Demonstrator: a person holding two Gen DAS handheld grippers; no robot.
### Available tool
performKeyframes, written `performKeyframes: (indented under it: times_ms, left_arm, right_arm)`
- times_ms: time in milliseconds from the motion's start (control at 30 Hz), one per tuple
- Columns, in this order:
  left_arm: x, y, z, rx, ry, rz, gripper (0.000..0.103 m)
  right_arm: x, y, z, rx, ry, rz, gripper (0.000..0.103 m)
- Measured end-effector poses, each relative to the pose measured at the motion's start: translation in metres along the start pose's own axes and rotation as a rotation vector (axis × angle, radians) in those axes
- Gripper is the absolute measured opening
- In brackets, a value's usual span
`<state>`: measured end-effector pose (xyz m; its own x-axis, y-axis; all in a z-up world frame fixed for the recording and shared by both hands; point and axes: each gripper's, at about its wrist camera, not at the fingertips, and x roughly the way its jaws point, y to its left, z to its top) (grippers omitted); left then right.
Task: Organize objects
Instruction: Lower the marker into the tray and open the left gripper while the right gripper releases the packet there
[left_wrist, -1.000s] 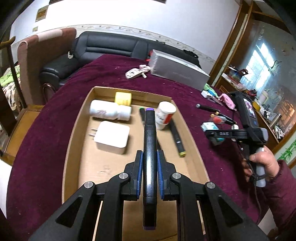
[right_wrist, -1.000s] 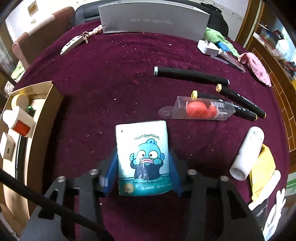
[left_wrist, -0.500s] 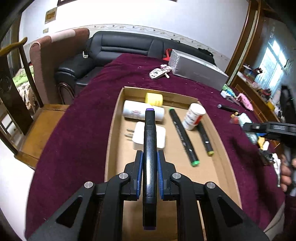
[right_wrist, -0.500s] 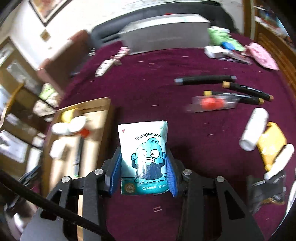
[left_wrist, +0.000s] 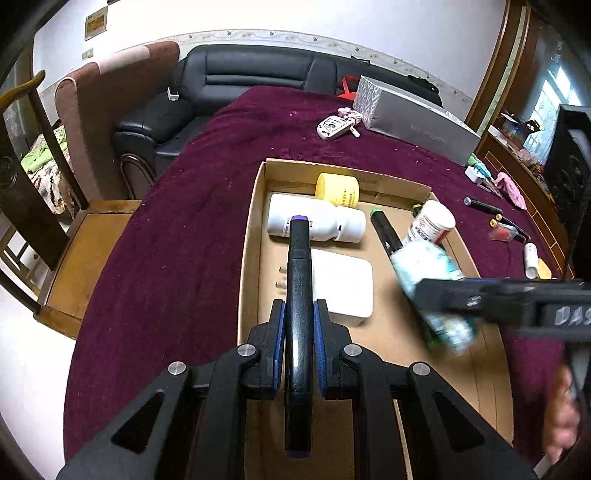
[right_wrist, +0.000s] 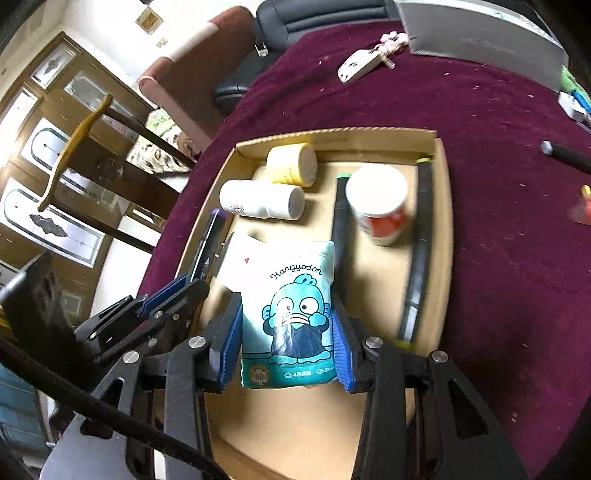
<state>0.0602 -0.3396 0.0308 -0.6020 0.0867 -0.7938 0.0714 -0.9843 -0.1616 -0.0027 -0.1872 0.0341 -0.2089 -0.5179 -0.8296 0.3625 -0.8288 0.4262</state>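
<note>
An open cardboard box (left_wrist: 251, 236) lies on the maroon cloth. In it are a yellow jar (left_wrist: 338, 188), a white bottle (left_wrist: 314, 221), a white charger (left_wrist: 343, 288), a red-labelled bottle (left_wrist: 430, 223) and two black markers (left_wrist: 384, 229). My left gripper (left_wrist: 299, 310) is shut on a black marker with purple ends (left_wrist: 298, 266), held over the box's left part. My right gripper (right_wrist: 286, 306) is shut on a teal cartoon tissue pack (right_wrist: 291, 314), hanging above the box's middle. In the right wrist view the left gripper (right_wrist: 184, 288) sits just left of the pack.
A long grey box (left_wrist: 413, 118) and a white key fob (left_wrist: 332, 127) lie at the table's far side. Markers and small items (left_wrist: 484, 206) lie on the cloth to the right. A black sofa (left_wrist: 258, 74) and a wooden chair (left_wrist: 85, 240) stand beyond the table.
The right gripper has carried the tissue pack leftward from over the cloth to above the box. The left gripper has shifted left and a little lower with its marker.
</note>
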Motion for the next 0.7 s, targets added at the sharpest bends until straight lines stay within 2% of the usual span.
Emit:
performKeyframes:
  times_ms: [100, 533, 633, 700]
  left_arm:
    - [0.003, 0.001, 0.002, -0.004, -0.007, -0.007, 0.012]
    - [0.000, 0.017, 0.001, -0.083, -0.013, -0.071, 0.013]
    - [-0.004, 0.020, 0.001, -0.101, -0.024, -0.096, 0.018]
    - [-0.008, 0.022, 0.002, -0.113, -0.033, -0.115, 0.027]
  right_arm:
    - [0.015, 0.003, 0.004, 0.000, 0.000, -0.052, 0.041]
    - [0.020, 0.019, 0.011, -0.046, -0.050, -0.142, 0.043]
    - [0.020, 0.019, 0.010, -0.053, -0.058, -0.144, 0.049]
    - [0.019, 0.018, 0.009, -0.037, -0.058, -0.131, 0.050]
